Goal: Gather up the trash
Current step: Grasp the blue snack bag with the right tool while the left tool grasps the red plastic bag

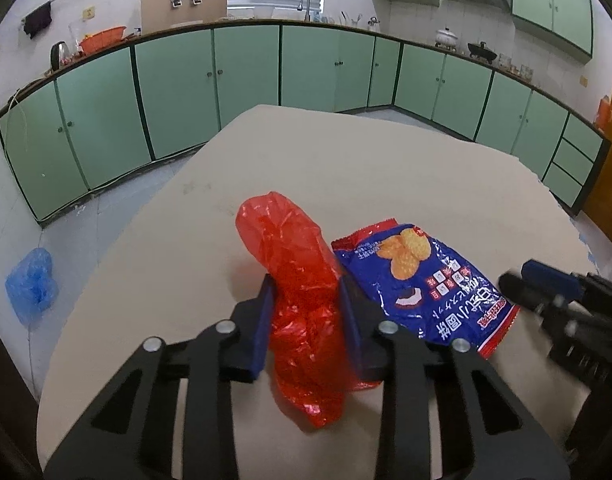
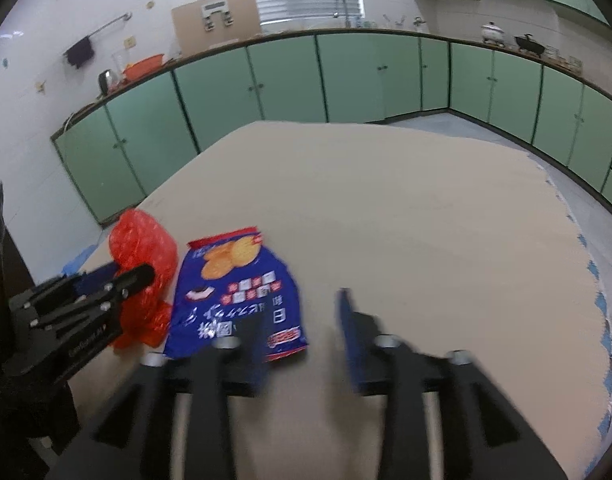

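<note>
L gripper (image 1: 306,312) jaws clamp crumpled red plastic bag (image 1: 293,280) near beige surface's (image 1: 346,168) front edge; R gripper (image 2: 301,320), jaws open, nears blue foil snack wrapper (image 2: 237,296) beside it—pinch wrapper's edge, lift w/o dragging.

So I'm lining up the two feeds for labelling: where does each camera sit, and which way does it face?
Left wrist: rides on the left gripper, facing forward across the table toward the green cabinets; its own fingers clamp the red plastic bag, and the right gripper enters from the right.
Right wrist: rides on the right gripper, facing the same way; its open fingers sit over the near edge of the blue snack bag, left gripper at left.
Shared: both bags, table, cabinets, each other's gripper.
</note>
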